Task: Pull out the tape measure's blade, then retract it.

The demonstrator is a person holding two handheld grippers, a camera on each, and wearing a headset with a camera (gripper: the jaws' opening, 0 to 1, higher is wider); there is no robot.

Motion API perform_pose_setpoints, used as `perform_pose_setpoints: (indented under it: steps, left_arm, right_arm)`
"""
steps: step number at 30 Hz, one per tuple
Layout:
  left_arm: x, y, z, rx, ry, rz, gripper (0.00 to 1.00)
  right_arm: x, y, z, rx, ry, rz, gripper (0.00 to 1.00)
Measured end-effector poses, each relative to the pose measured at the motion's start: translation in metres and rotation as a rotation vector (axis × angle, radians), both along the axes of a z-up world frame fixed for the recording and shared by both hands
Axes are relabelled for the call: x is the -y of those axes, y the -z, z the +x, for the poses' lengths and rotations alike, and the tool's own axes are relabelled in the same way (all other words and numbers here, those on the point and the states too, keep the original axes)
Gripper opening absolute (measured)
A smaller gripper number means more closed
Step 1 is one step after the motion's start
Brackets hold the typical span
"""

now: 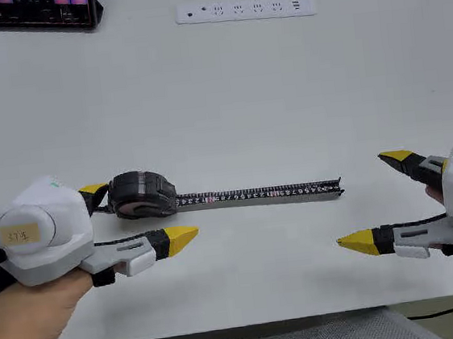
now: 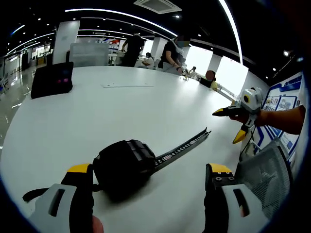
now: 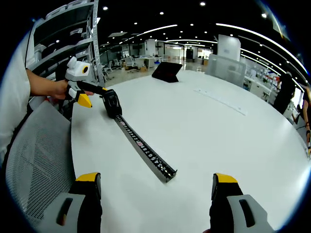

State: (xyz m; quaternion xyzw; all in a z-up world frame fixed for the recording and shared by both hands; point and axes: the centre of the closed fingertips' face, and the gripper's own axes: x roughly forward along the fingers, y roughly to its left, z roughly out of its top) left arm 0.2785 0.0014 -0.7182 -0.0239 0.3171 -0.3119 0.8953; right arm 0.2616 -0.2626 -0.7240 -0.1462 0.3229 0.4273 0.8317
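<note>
Head view first: my left gripper (image 1: 142, 211) has its jaws spread wide, and the tape measure case (image 1: 140, 195) sits in the gap between them, not clamped. The near jaw is clear of it, and the case is tucked right by the far jaw, though I can't tell if they actually touch. Left gripper view backs that up, with the left gripper (image 2: 149, 170) apart and the case (image 2: 124, 165) hugging one jaw, well off the other. My right gripper (image 1: 369, 199) is wide apart too and holding nothing, sitting off past the free end of the blade (image 1: 257, 193) without touching it. Right gripper view has the right gripper (image 3: 156, 177) with that blade tip (image 3: 165, 174) lying on the table just ahead between the jaws. The blade is pulled out and lies flat on the white table (image 1: 243, 95), running from the case toward my right. Farther back there's a white power strip (image 1: 244, 9) and a dark tablet (image 1: 38, 11) at the far edge.
</note>
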Motion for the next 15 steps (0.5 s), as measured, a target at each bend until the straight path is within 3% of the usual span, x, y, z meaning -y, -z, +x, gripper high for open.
perform_pose_setpoints:
  steps: [6,15]
  left_arm:
    - [-0.001,0.003,0.003,0.011,-0.048,0.026,0.91]
    - [-0.004,0.011,0.01,-0.002,-0.124,0.048,0.87]
  right_arm:
    - [0.004,-0.001,0.008,0.006,-0.027,-0.018,0.91]
    - [0.005,0.003,0.017,-0.007,-0.083,-0.053,0.87]
